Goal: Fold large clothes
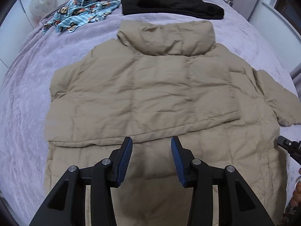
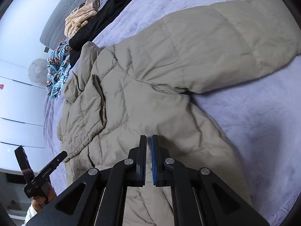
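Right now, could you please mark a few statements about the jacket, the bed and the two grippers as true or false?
1. The tan puffer jacket lies on a purple bedspread. True.
2. The left gripper is clamped on the jacket. False: its jaws stand apart with nothing between them.
3. The right gripper has its jaws nearly together. True.
4. A black garment lies beyond the jacket's collar. True.
5. The monkey-print cloth covers the jacket. False: it lies apart, near the headboard.
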The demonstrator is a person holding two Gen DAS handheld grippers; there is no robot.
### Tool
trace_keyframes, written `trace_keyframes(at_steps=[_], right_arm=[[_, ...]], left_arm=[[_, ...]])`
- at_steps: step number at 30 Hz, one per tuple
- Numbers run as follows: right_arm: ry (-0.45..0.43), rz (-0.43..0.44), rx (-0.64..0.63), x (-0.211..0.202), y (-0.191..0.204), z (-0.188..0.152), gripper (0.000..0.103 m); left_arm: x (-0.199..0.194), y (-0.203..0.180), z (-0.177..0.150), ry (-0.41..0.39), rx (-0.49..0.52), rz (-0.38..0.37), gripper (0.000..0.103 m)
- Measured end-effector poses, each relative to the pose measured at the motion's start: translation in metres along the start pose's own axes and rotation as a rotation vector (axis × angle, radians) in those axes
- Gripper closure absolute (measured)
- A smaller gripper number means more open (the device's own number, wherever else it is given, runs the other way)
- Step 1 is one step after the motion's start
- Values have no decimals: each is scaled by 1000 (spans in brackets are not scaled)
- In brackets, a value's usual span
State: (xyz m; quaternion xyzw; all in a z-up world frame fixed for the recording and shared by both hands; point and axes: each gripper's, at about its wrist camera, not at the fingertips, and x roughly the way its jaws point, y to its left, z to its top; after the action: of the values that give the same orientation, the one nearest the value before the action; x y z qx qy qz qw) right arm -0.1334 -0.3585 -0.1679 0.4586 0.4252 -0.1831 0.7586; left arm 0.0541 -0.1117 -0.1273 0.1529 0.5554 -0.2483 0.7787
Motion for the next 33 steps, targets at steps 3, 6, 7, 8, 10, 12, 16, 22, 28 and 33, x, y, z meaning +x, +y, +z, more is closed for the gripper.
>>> trace_keyframes(at_steps=[3, 6, 7, 8, 10, 12, 16, 22, 28, 33], right_arm=[[-11, -13, 36, -17, -24, -2, 92], [-33, -35, 80, -32, -47, -1, 54], [-48, -42, 98, -38, -56, -1, 42], [-66, -51, 112, -43, -63, -1, 41], [-79, -51, 134, -51, -78, 2, 41], [-90, -49, 165, -57, -93, 6, 41], [-114, -57, 216, -69, -121, 16, 38], [-203, -42, 314, -91, -166, 39, 16], [-304, 61, 450, -104, -212, 64, 15], [-370, 134, 544, -105, -239, 83, 15]], left_arm=[[1, -31, 0, 0, 31, -11, 58], [-1, -57, -1, -11, 58, -9, 14], [-3, -62, -2, -32, 56, -5, 7], [-5, -67, -2, -45, 59, -5, 7], [-2, -78, -1, -31, 75, -5, 7], [3, -88, -1, -8, 81, -10, 7], [6, -108, -3, 8, 102, -7, 7], [9, -131, 0, -1, 144, 27, 2], [11, -145, 4, 16, 139, 16, 0], [19, -148, 6, 52, 122, -4, 0]])
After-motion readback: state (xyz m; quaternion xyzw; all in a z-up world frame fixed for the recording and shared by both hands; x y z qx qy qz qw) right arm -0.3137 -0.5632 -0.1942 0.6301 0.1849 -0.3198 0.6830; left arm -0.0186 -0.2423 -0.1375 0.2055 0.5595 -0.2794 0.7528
